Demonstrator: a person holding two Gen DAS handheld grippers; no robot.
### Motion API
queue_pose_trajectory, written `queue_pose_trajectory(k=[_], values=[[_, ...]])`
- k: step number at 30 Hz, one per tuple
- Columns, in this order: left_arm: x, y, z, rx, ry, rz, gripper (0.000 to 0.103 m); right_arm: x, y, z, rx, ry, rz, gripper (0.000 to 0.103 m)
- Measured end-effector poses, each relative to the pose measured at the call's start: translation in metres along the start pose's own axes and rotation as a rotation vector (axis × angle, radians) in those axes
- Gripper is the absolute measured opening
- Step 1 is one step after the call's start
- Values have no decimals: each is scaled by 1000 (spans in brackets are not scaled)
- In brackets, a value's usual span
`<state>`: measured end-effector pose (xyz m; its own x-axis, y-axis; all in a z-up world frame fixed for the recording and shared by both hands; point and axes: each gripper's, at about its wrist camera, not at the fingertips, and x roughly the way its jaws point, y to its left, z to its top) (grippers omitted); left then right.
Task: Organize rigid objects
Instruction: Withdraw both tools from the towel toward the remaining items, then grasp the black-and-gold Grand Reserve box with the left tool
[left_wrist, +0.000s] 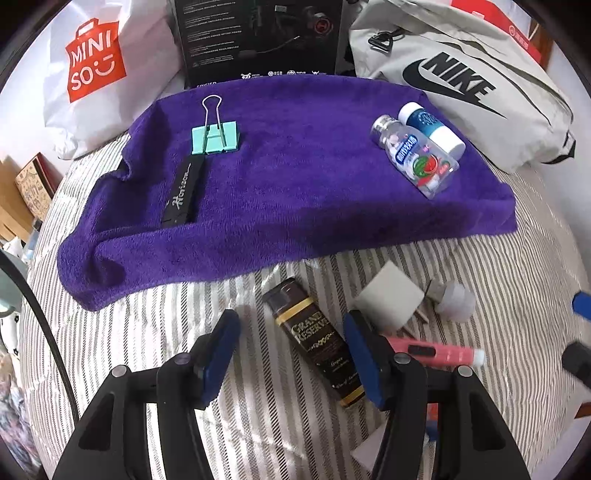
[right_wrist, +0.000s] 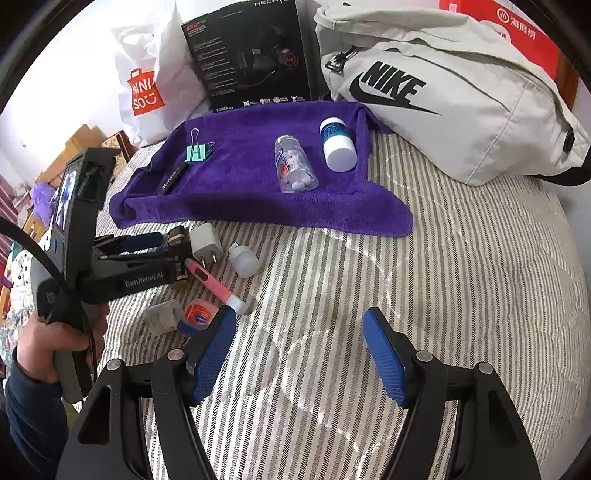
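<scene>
Lying between the wide-open, empty left claw (left_wrist: 291, 354) fingers: dark box (left_wrist: 317, 343).

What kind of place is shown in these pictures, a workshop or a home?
Most likely a home bedroom: the objects lie on a striped bedspread that looks like a bed, with a purple towel spread on it. A Nike bag and a Miniso shopping bag rest behind.
</scene>
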<state>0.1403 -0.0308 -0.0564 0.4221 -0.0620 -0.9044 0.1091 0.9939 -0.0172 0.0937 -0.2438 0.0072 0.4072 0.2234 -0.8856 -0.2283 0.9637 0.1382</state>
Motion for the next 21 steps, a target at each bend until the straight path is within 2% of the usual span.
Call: queue_pose_trajectory(k=[10, 21], values=[[-5, 12, -13, 2, -24, 5, 60, -1, 4, 4, -12, -17, 14, 71], [-8, -4, -10, 65, -37, -34, 27, 2, 11, 4, -38, -11, 18, 71]])
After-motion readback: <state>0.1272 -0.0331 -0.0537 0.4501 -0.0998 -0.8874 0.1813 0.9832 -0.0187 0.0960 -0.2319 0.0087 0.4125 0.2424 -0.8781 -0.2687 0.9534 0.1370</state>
